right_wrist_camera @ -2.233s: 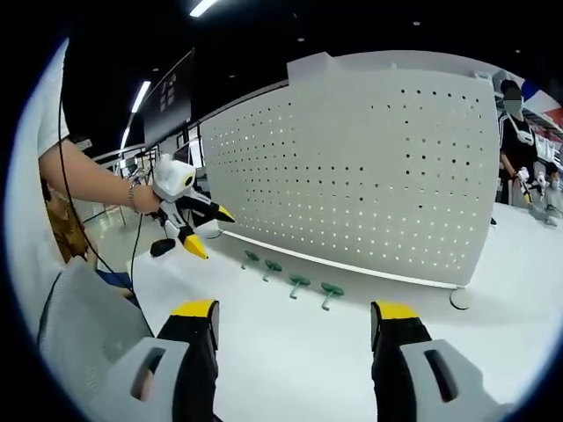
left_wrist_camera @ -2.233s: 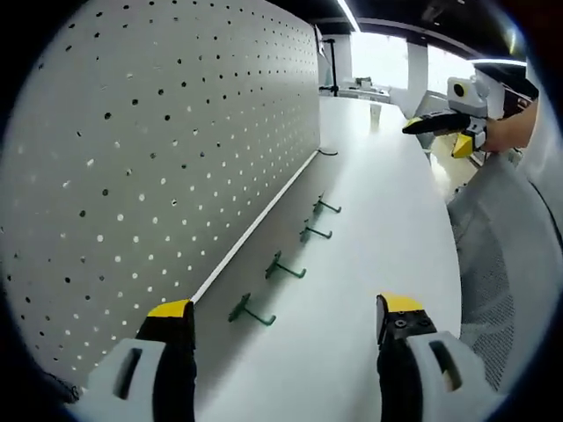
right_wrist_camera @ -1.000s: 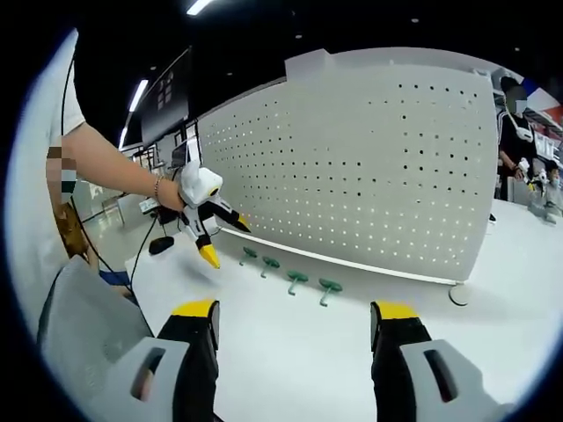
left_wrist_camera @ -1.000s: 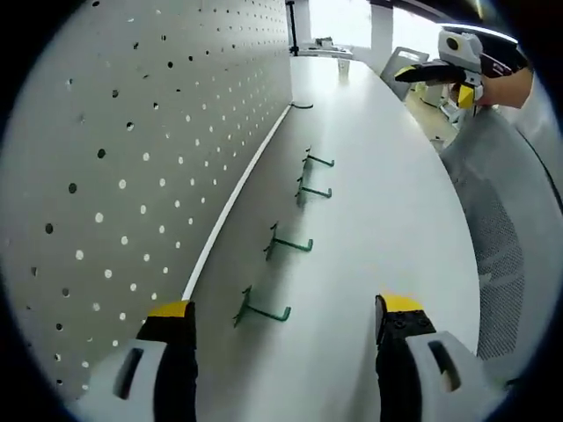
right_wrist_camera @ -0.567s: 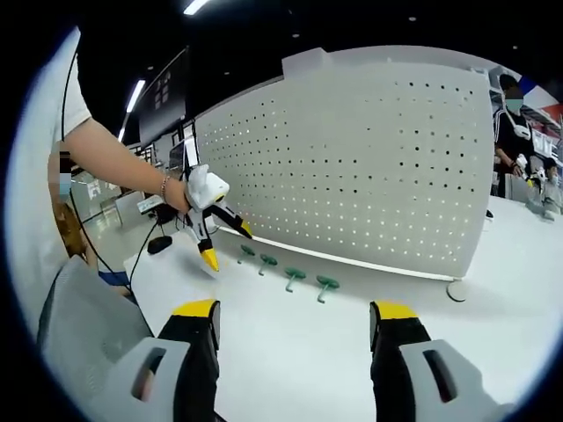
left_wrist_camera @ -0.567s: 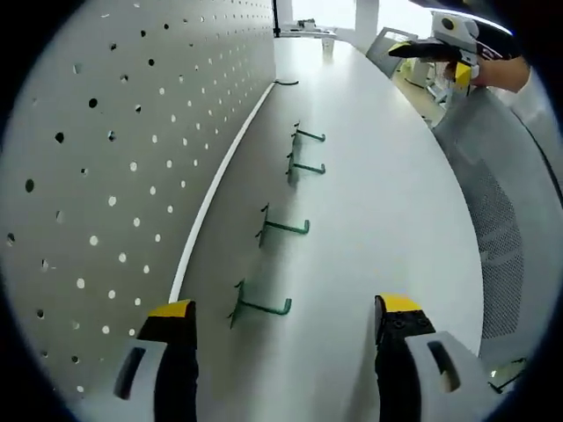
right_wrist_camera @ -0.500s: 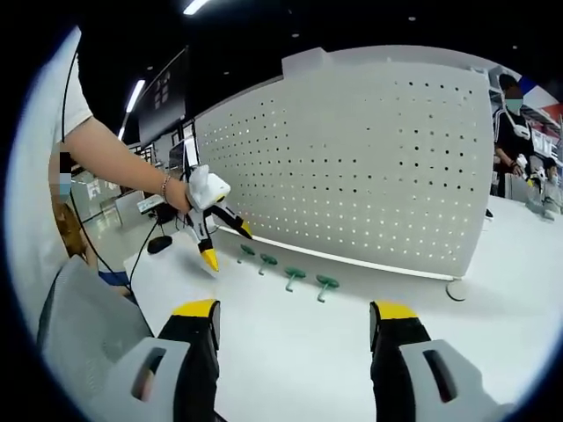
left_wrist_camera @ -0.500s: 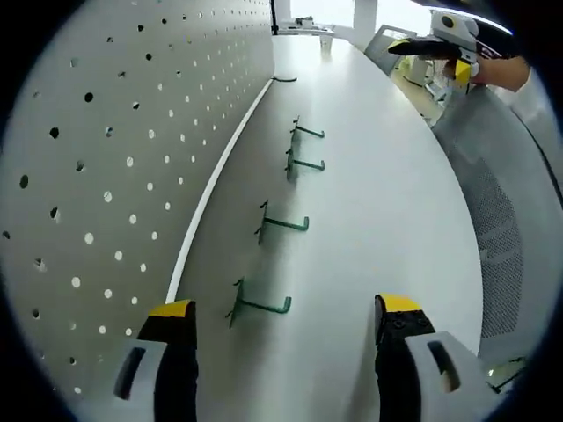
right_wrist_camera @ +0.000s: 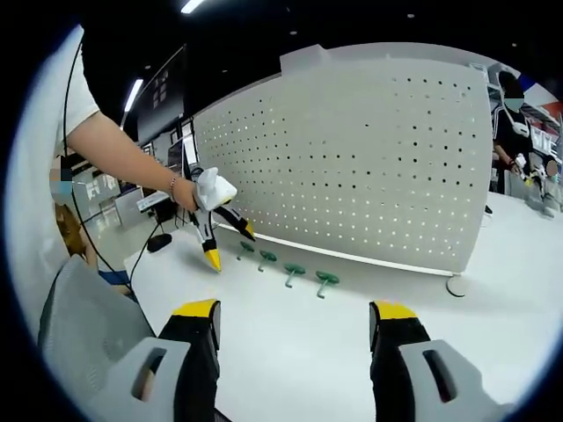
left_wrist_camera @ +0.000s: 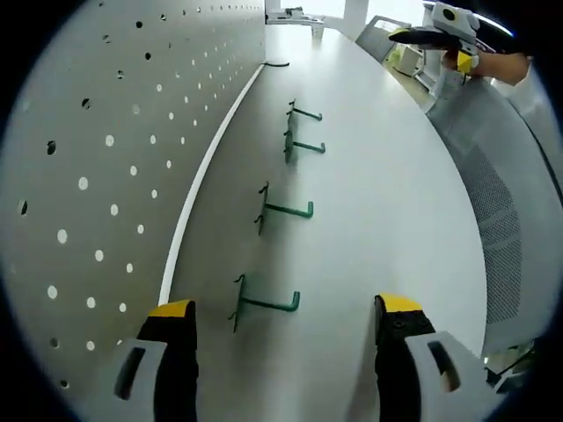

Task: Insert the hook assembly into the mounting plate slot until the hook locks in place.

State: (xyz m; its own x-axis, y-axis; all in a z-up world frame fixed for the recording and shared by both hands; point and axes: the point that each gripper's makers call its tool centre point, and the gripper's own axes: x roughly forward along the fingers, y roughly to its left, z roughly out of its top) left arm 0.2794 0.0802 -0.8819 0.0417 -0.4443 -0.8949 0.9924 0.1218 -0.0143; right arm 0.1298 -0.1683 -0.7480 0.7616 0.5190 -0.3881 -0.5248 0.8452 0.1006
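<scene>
Lying on the surface (left_wrist_camera: 396, 193), the nearest hook (left_wrist_camera: 264, 303) sits between the left gripper's (left_wrist_camera: 280, 318) spread fingers (left_wrist_camera: 171, 312). The right gripper's (right_wrist_camera: 295, 318) fingers, spread too, hold nothing.

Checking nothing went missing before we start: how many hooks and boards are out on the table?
Green hooks: 4
White pegboards: 1
Total: 5

I saw a white table (left_wrist_camera: 387, 176) carrying four green hooks (left_wrist_camera: 264, 303) lying in a row just beside the foot of an upright white pegboard (right_wrist_camera: 369, 167). A small round white disc (right_wrist_camera: 454, 286) lay near the pegboard's far corner.
</scene>
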